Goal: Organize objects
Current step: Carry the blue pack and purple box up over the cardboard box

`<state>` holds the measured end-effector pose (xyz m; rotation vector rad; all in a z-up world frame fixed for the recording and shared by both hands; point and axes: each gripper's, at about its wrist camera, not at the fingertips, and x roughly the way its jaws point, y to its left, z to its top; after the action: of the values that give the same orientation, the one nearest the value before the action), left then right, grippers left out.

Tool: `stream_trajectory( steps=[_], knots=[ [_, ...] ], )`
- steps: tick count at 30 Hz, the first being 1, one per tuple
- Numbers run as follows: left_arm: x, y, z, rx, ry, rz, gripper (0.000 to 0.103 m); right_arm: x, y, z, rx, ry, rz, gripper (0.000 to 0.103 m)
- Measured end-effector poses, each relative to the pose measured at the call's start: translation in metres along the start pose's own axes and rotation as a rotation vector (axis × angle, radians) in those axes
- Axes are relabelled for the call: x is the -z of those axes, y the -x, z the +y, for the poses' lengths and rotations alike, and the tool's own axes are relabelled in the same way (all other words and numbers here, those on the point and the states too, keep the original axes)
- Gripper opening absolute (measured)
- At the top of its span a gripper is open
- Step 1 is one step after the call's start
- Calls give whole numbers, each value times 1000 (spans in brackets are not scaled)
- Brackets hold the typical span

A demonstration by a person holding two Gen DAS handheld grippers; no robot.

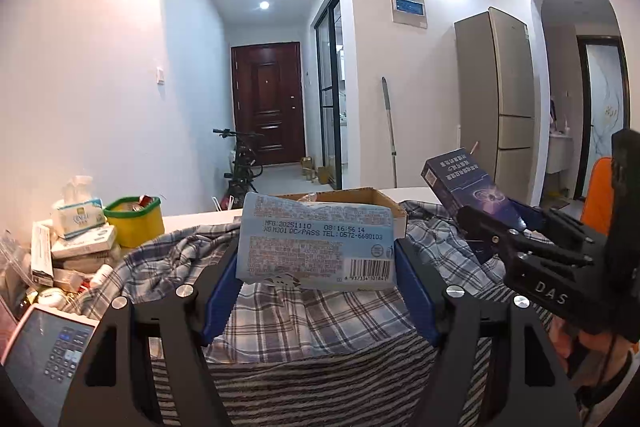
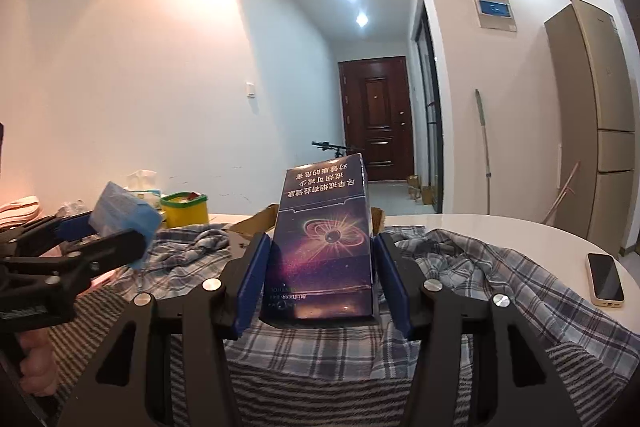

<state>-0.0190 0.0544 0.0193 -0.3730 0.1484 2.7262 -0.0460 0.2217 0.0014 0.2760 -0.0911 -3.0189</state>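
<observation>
The left gripper (image 1: 318,267) has its blue fingers (image 1: 222,291) clamped on the two short ends of a light blue packet (image 1: 316,243), label and barcode facing the camera; the packet is held off the plaid cloth (image 1: 312,311), in front of the cardboard box (image 1: 384,203), which sits partly hidden behind it; in the right wrist view the same packet (image 2: 122,215) shows to the left of the box, pinched in the left gripper (image 2: 108,239). The right gripper (image 2: 320,287) grips a dark purple carton (image 2: 324,239) between its blue fingers (image 2: 250,283), the carton standing upright with its printed text upside down, above the cloth and in front of the cardboard box (image 2: 256,221); from the left wrist view the carton (image 1: 468,187) tilts just right of the box. A yellow tub (image 1: 134,219) stands on the counter (image 1: 200,219) left of the box, with a tissue pack (image 1: 78,217) and stacked small boxes (image 1: 80,251) further left; a phone (image 2: 605,277) lies on the counter (image 2: 480,223) well to the right of the box; striped fabric (image 1: 320,387) lies under the plaid cloth, nearer the camera than the box.
</observation>
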Motion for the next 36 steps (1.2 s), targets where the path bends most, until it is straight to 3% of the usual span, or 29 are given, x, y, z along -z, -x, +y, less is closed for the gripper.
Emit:
stream_trajectory(
  steps=[5,7,10,15,19,22,25,29,31,36],
  knots=[
    [-14,2,-6,-47,-38,26,74,-19,8,2,51,41,4,53],
    [-25,4,-1,-38,-4,27,74,-32,11,1,64,54,2,53],
    [-46,9,7,-21,34,-2,74,-57,17,-6,-46,12,-20,53],
    [-97,15,7,-4,-5,-47,74,-114,22,-8,-95,37,-59,53],
    [-148,26,19,62,70,-159,74,-163,25,-4,-78,66,-98,53],
    [-184,27,30,126,135,-195,74,-195,26,-8,-79,43,-140,53],
    [-204,32,35,112,150,-265,74,-220,23,-9,-84,32,-191,53],
    [-205,33,52,56,198,-353,74,-235,7,-3,-139,30,-234,53],
    [-200,27,60,39,235,-357,74,-232,0,0,-162,10,-236,53],
    [-190,-1,61,-1,180,-301,74,-207,-26,-10,-180,0,-202,53]
  ],
)
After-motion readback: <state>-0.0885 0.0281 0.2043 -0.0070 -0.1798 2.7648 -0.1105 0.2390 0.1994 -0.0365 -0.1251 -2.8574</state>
